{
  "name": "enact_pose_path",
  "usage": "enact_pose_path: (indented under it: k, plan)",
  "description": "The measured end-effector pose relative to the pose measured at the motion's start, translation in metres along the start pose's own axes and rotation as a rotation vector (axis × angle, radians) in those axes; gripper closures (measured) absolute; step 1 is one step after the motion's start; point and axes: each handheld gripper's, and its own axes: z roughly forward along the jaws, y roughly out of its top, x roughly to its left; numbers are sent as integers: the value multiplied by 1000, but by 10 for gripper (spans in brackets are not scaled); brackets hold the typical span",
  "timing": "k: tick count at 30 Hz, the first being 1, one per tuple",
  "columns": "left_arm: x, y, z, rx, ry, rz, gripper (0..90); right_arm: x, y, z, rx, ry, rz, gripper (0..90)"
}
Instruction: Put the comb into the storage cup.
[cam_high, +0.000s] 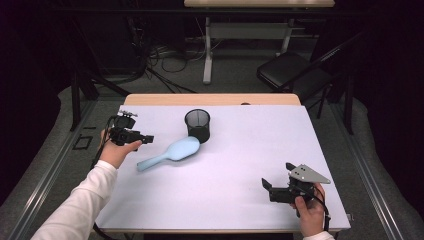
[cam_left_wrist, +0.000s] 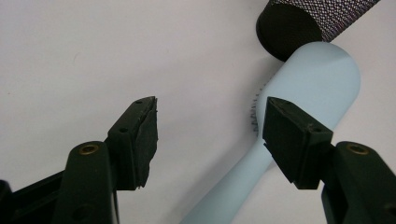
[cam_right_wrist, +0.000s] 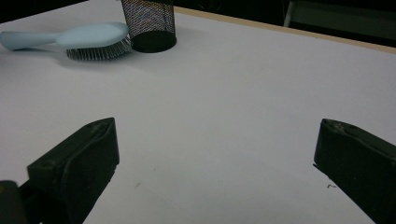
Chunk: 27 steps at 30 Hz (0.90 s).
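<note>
One hairbrush (cam_high: 169, 153) just beside left gripper (cam_high: 142, 139).

**White-covered surface with a brush and a mesh cup**

The surface (cam_high: 240, 165) is a rectangular top under a white sheet, with a strip of bare pale wood along its far edge. A light blue hairbrush (cam_high: 170, 153) lies on the sheet left of centre, bristles down, its handle pointing toward the near left. A black mesh cup (cam_high: 197, 125) stands upright just beyond the brush head, touching it or very nearly so.
</note>
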Motion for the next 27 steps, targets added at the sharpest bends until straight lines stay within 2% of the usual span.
enact_pose_path:
  k: [1, 4, 9, 10, 13, 16, 18, 21, 24, 27]
  plan:
    - [1, 0, -1, 2, -2, 5, 315, 0, 0, 0, 1, 0, 0, 0]
    - [1, 1, -3, -1, -3, 11, 286, 0, 0, 0, 1, 1, 0, 0]
    - [0, 1, -4, -17, -30, 34, 214, 1, 0, 0, 6, 0, -1, 0]
    - [-1, 1, -4, -19, -36, 36, 173, 1, 0, 0, 6, -1, -2, 0]
    - [-2, 2, -3, -23, -55, 47, 154, 1, 0, 0, 6, -1, -3, 0]
    - [-4, 2, -1, -25, -57, 52, 57, 1, 0, 0, 5, -2, -3, 0]
    - [-5, 3, 0, -23, -64, 61, 22, 1, 0, 0, 5, -2, -3, 0]
    - [-7, 5, 0, -23, -73, 93, 4, 1, 0, 0, 6, -2, -3, 0]
    - [-8, 5, 2, -1, -71, 119, 4, 1, 0, 0, 6, -3, -6, 0]
    - [-10, 5, 3, 52, -59, 205, 4, 1, 0, 0, 7, -3, -5, 0]
